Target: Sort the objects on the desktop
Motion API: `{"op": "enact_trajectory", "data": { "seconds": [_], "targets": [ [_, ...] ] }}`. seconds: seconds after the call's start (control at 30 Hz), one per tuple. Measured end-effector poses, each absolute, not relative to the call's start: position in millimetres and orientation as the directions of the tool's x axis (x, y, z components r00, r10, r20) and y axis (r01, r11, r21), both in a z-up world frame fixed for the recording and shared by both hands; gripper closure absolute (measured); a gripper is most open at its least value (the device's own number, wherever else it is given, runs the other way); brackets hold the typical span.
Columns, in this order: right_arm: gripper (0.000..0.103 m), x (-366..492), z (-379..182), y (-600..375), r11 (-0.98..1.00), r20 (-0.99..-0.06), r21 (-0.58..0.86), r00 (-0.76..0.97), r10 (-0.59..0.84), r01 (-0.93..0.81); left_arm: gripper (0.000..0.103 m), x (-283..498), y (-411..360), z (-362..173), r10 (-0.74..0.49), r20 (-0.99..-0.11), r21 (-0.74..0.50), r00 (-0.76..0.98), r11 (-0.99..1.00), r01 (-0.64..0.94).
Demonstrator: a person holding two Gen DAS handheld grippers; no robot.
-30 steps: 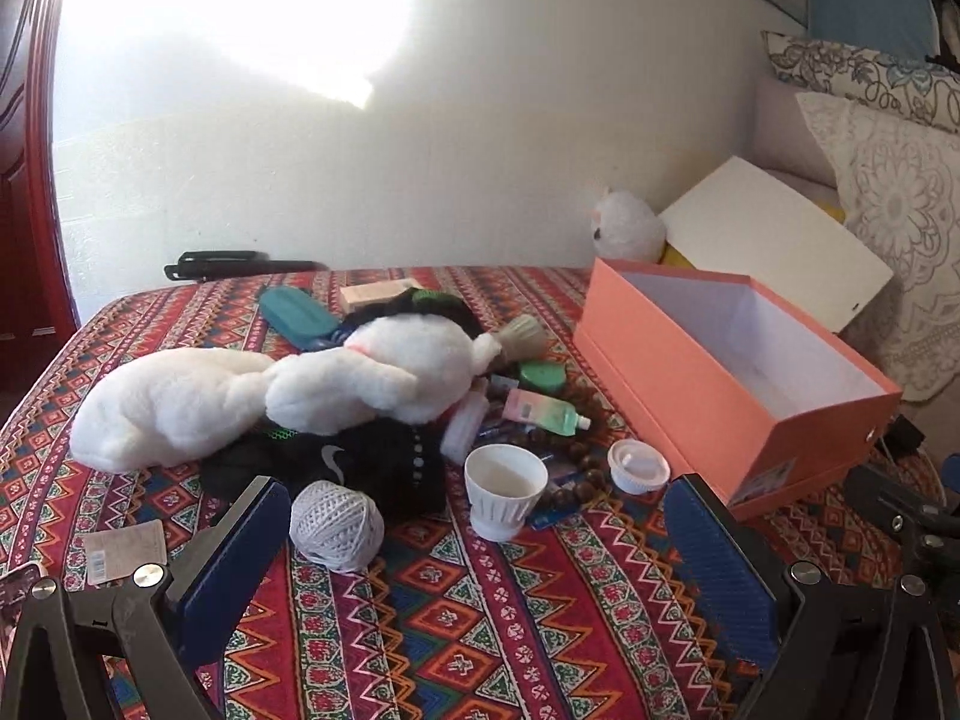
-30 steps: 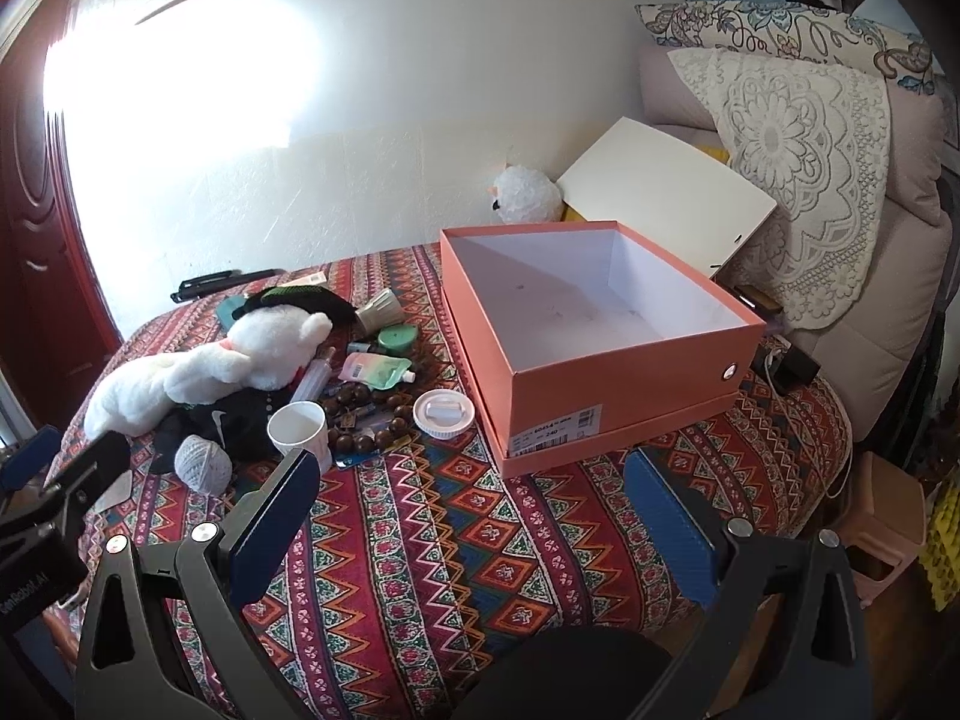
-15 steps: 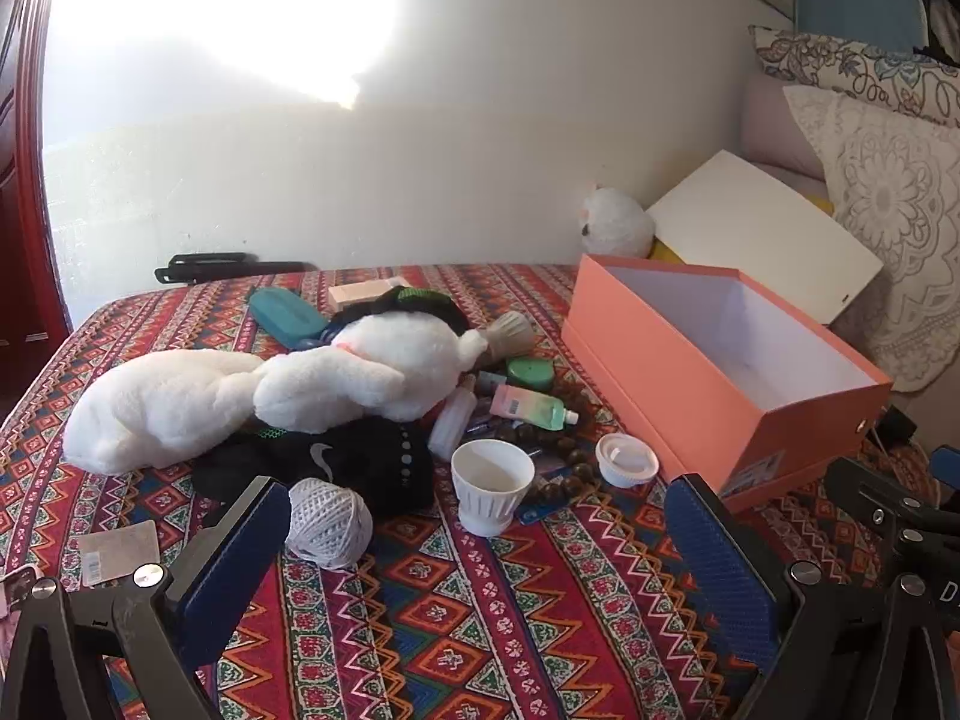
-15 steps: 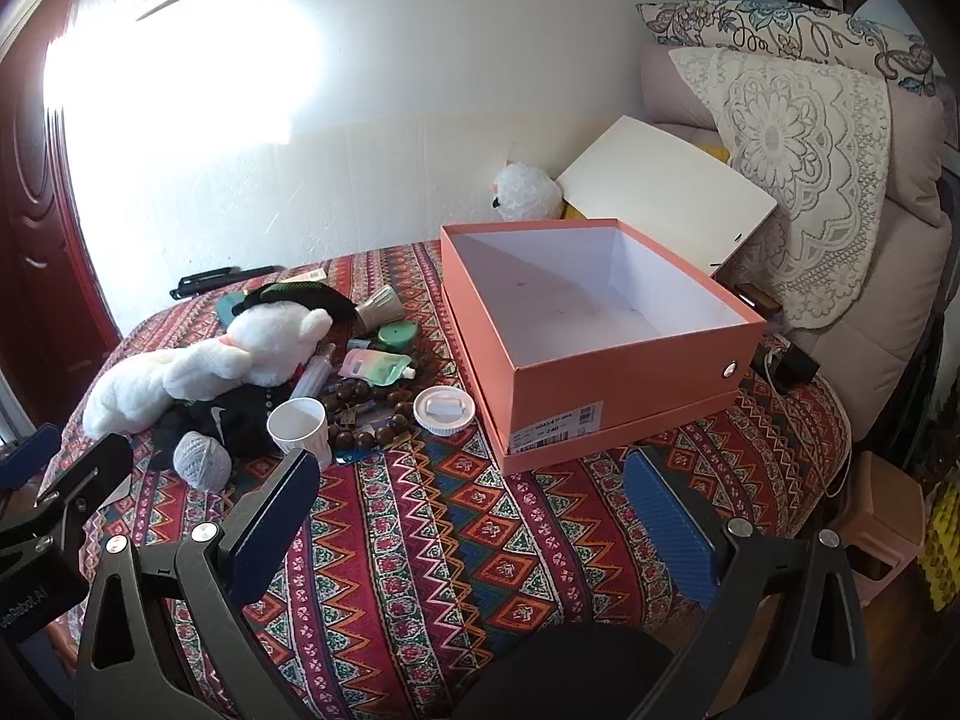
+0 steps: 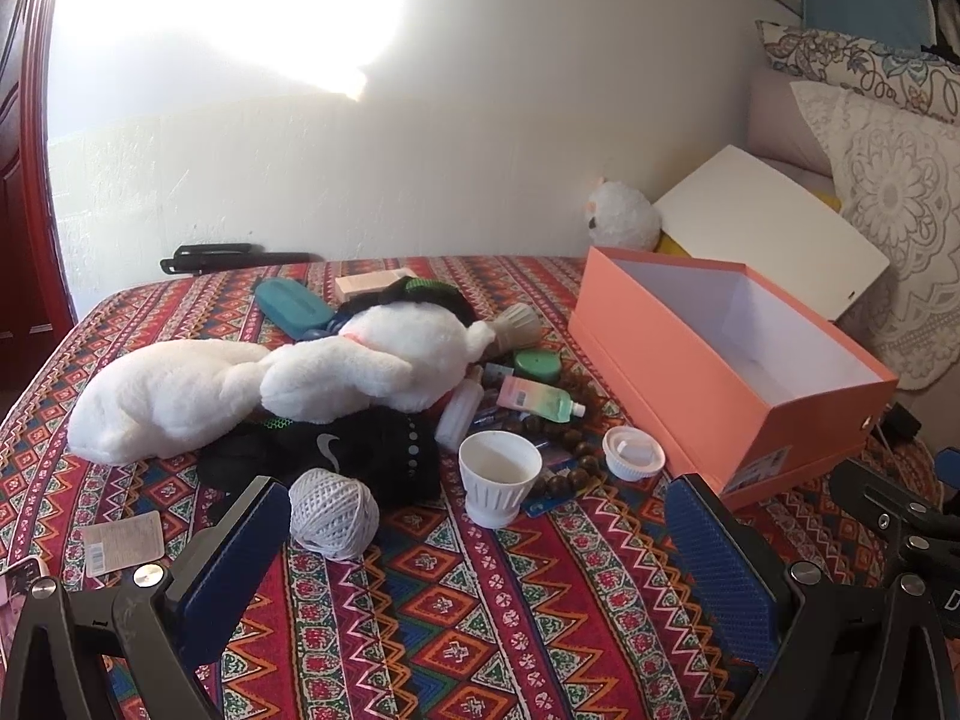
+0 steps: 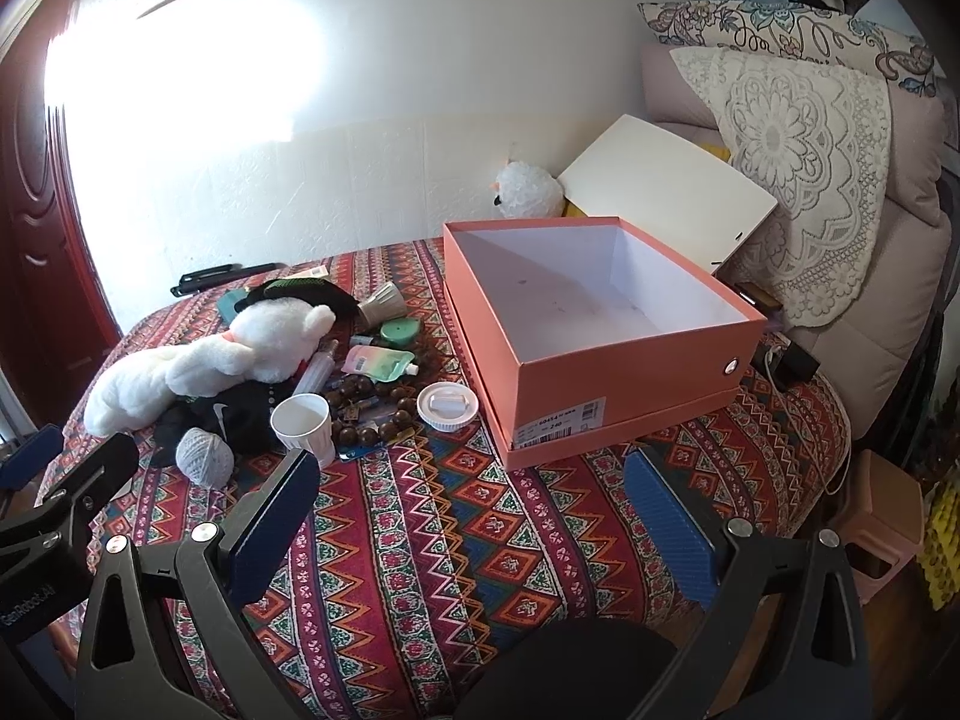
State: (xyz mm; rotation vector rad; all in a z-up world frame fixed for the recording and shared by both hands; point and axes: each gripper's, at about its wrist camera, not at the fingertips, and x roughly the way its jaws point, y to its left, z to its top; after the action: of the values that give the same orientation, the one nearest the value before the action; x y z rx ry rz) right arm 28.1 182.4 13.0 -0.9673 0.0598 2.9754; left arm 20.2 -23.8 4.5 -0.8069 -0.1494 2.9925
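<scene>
While the white cup [image 5: 499,476] stands upright at the near edge of the clutter, beside the ball of string [image 5: 333,512], the orange box [image 6: 600,336] lies open to its right. Bare patterned cloth [image 6: 456,540] lies before both tongs, left [image 5: 474,552] and right [image 6: 480,516], each spread wide and holding nothing.

left gripper [image 5: 474,534]: black plastic frame, 2 fingers with blue textured pads [image 5: 720,564], silver screws at pivots
right gripper [image 6: 474,516]: same black frame, blue pads [image 6: 669,519], silver screws, white lettering on the side
</scene>
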Motion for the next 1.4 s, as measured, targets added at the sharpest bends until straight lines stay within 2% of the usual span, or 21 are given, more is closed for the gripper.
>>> {"op": "enact_trajectory", "data": {
  "seconds": [0.87,1.13,1.23,1.33,1.4],
  "targets": [
    [0.000,23,6,183,-0.999,-0.598,0.039,-0.801,-0.004,-0.024,0.000,7,-29,-9,0.040,-0.550,-0.099,-0.834,-0.995,0.018],
    [0.000,10,6,171,-0.997,-0.606,0.068,-0.792,-0.066,0.031,0.000,-2,-49,-35,0.081,-0.643,-0.053,-0.761,-0.997,-0.061],
    [0.000,3,0,156,-0.996,-0.605,0.053,-0.792,-0.086,0.068,0.000,-5,-72,-55,0.048,-0.681,-0.041,-0.731,-0.999,-0.027],
    [0.000,-11,-13,137,-0.991,-0.632,0.048,-0.765,-0.126,0.123,0.000,-18,-94,-57,-0.028,-0.685,0.027,-0.728,-1.000,0.014],
    [0.000,-26,-19,127,-0.972,-0.664,0.139,-0.711,-0.233,0.190,0.000,-27,-110,-58,-0.079,-0.686,0.072,-0.724,-0.997,0.041]
  ]
}}
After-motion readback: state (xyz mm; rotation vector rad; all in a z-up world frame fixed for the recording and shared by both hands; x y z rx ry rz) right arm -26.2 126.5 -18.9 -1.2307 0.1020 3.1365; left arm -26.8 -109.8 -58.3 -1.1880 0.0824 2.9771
